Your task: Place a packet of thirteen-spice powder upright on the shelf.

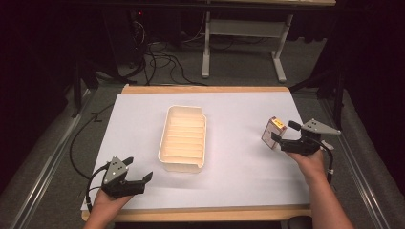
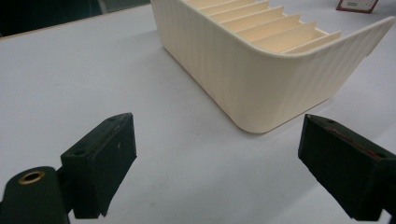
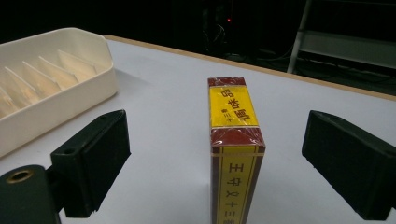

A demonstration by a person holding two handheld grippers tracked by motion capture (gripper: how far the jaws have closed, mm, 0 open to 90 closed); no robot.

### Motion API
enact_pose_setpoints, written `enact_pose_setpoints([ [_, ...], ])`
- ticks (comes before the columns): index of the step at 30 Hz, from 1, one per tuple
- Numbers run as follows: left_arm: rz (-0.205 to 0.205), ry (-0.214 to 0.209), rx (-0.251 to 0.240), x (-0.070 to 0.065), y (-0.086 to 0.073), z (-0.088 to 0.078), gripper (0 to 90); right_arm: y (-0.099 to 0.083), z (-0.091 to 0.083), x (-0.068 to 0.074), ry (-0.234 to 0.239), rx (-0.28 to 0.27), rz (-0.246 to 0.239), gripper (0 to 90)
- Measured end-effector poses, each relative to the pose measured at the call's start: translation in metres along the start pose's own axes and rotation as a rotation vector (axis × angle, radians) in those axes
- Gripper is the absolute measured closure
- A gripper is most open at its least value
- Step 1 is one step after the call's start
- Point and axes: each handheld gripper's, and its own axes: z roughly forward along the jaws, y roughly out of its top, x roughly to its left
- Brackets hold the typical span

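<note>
The upright red-and-yellow box (image 3: 236, 144) stands between the wide-open right tongs (image 3: 217, 163), untouched, while the left tongs (image 2: 217, 163) gape empty.

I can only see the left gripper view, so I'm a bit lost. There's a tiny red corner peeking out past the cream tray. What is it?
Observer: It's a red and yellow box, standing on end on the white table.
Operator: Is anything holding it?
Observer: No. The right hand-held gripper has one jaw on each side of it, wide open, with a gap on both sides.
Operator: Which side of the tray is it on?
Observer: From the high view, the box is to the right of the tray, well apart from it, near the table's right edge.
</note>
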Motion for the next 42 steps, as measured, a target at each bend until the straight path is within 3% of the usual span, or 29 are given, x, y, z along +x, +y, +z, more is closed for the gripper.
enact_pose_setpoints([
  [17,0.004,0.000,0.002,0.000,0.000,0.000,12.1,-0.013,0.016,-0.004,-0.032,0.039,0.046,28.4],
  [32,0.005,0.001,0.003,0.000,-0.001,0.000,12.1,-0.013,0.014,-0.001,-0.065,0.036,0.016,52.4],
  [36,0.002,0.001,0.002,0.000,-0.001,0.000,12.1,-0.013,0.014,-0.001,-0.071,0.039,0.004,66.1],
  [42,0.004,0.002,0.003,0.000,-0.001,0.000,12.1,-0.013,0.012,-0.002,-0.070,0.038,-0.002,67.8],
])
